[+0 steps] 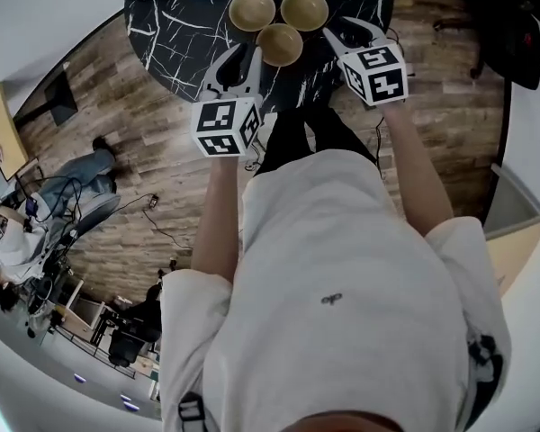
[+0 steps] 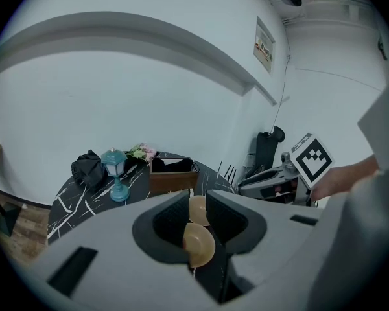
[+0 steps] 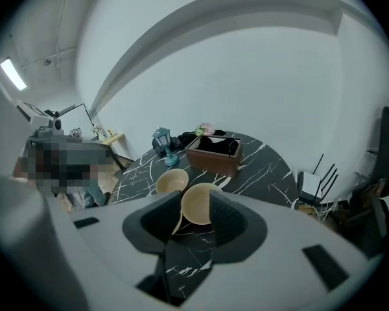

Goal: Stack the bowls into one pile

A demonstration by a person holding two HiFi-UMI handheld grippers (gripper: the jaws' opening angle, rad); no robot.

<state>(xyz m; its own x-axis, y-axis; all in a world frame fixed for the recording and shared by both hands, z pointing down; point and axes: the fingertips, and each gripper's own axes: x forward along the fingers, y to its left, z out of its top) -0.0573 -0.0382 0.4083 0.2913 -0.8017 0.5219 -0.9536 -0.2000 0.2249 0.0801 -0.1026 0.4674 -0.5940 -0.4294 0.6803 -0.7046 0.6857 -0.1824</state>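
Where the bowls sit: three tan bowls lie close together in a triangle on the black, white-veined counter [image 1: 175, 39], each open side up, none inside another.
Far pair: the left far bowl [image 1: 252, 10] and the right far bowl [image 1: 304, 9] lie side by side.
Near bowl: the near bowl [image 1: 280, 44] lies just in front of the gap between that pair, closest to the person.
Left gripper: the left gripper [image 1: 240, 61] hangs over the counter's near edge, just left of the near bowl. Its jaws stand apart with nothing between them, and its own view shows two bowls on the counter beyond the gap.
Right gripper: the right gripper [image 1: 353, 32] hangs to the right of the near bowl and just beside the right far bowl. Its jaws are also apart and empty, and one bowl shows on the counter beyond the gap, touching neither jaw.
Far side of counter: a teal lantern [image 2: 115, 173], a brown wooden box [image 2: 173, 173], a black bag [image 2: 87, 170] and pink flowers [image 2: 141, 151] stand well apart from the bowls.
Floor: wood planks [image 1: 117, 151] run under the counter.
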